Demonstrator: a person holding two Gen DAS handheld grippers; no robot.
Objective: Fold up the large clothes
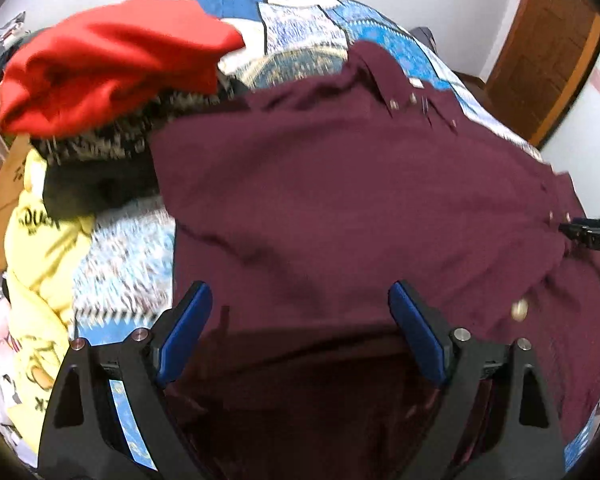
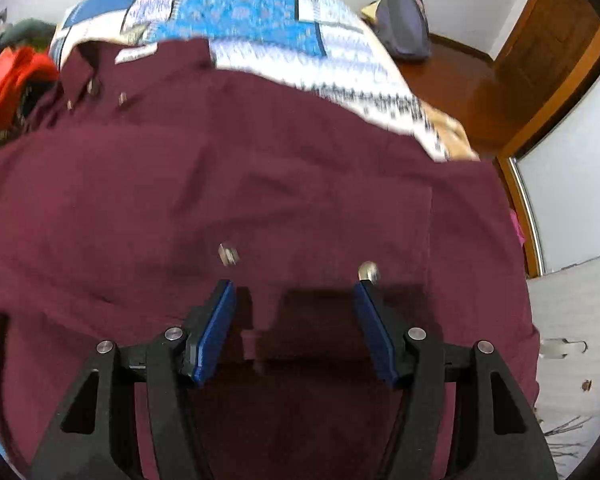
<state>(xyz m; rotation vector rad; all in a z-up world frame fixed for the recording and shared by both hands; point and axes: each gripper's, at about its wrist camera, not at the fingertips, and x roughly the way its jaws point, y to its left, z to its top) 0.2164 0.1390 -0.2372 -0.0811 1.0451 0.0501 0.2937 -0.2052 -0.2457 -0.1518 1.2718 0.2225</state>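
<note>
Under both grippers lies a bed (image 1: 300, 36) covered with a blue and white patterned bedcover, and on it the maroon shirt (image 1: 340, 184) is spread wide, filling the space below and ahead of both pairs of fingers. Ahead of the left gripper (image 1: 300, 308) and to its left side, a pile of other clothes rests on the bed: a red garment (image 1: 108, 68) on top, a dark patterned piece (image 1: 112, 144) under it, and a yellow printed garment (image 1: 44, 240) nearer to the gripper. Both jaws of the left gripper stand wide apart above the shirt, and nothing is held between them. The right gripper (image 2: 296, 304) is released too; its blue pads are apart over the cloth, with no fold pinched. Just ahead of its fingertips two metal buttons (image 2: 228, 255) show on the shirt. More buttons sit near the collar (image 2: 80, 70), far ahead to the left.
</note>
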